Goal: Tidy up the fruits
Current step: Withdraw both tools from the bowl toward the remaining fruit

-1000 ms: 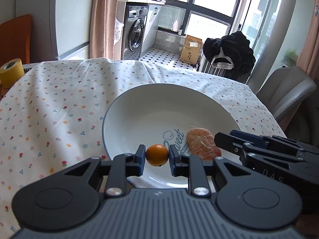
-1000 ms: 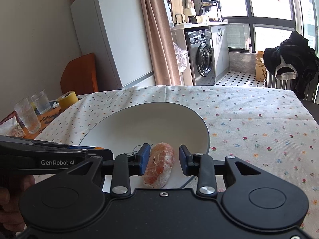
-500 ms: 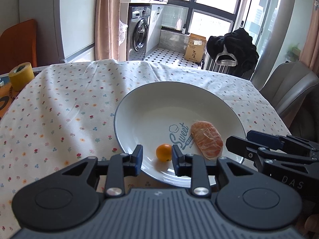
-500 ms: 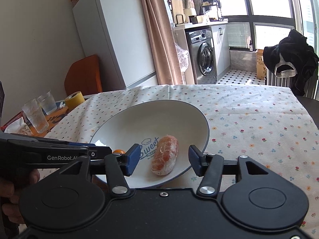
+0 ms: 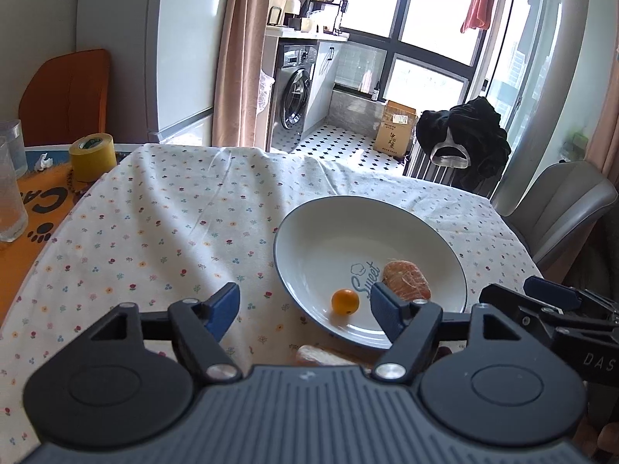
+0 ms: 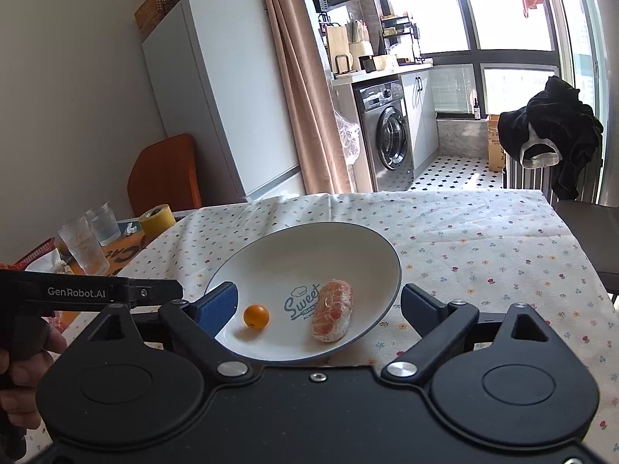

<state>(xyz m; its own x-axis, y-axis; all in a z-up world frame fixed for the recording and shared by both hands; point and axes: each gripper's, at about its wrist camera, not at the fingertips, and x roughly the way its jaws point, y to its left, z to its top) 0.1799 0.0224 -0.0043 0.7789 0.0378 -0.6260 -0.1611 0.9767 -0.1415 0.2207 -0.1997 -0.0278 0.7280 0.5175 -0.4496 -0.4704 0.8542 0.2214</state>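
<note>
The bench with its flowered cloth fills the middle of both views. On it stands one white plate, at the centre right of the left wrist view and at the centre of the right wrist view. Two fruits lie inside the plate, apart from each other: one peeled orange in plastic wrap and one small round orange. The wrapped one has its long axis running away from the right gripper, slightly tilted, and lies just ahead between its fingers. The small orange is nearer to the left gripper, ahead and a little to the right. Both grippers are wide open and hold nothing. One more pale fruit shows at the bottom of the left view, partly hidden
</note>
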